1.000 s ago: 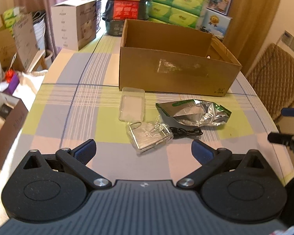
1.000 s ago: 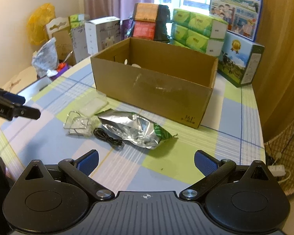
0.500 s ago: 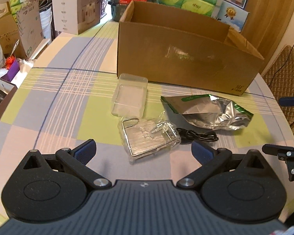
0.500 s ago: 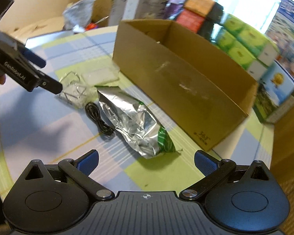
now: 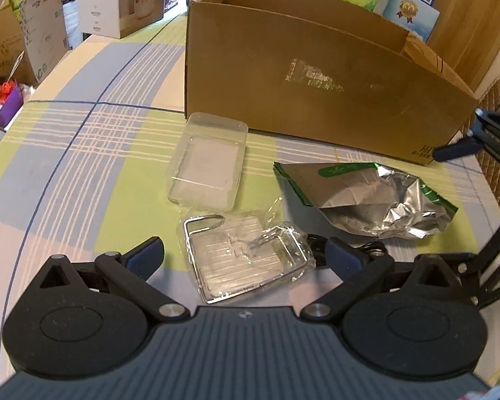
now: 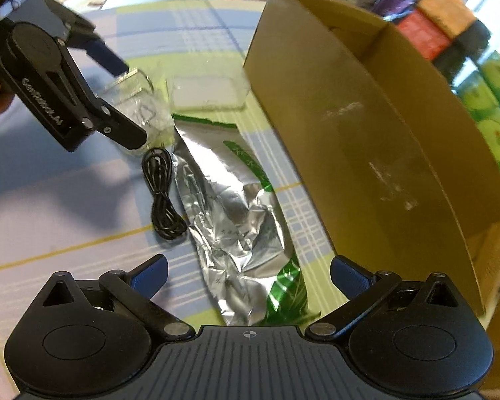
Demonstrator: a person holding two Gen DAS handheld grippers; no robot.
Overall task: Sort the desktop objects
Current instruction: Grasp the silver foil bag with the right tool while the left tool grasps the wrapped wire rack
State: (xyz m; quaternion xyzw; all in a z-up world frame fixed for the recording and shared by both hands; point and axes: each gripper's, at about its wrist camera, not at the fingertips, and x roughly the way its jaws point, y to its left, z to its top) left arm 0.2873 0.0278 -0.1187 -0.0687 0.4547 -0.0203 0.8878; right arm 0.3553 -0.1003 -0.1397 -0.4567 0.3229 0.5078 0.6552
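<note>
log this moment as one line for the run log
phase: approach | left gripper: open over bagged wire rack | right gripper: open over foil pouch | cardboard box: behind

On the worktop (image 5: 83, 153), the cardboard box (image 5: 316, 76) sits behind everything; plastic tray (image 5: 208, 163) just before it, wire rack (image 5: 246, 260) nearer, foil bag (image 5: 366, 196) right, cable (image 6: 163, 193) beside the bag.

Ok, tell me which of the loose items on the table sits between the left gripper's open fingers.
The bagged wire rack, a metal frame in clear plastic wrap. The clear plastic tray lies beyond it, and the foil pouch lies to the right of the left gripper.
</note>
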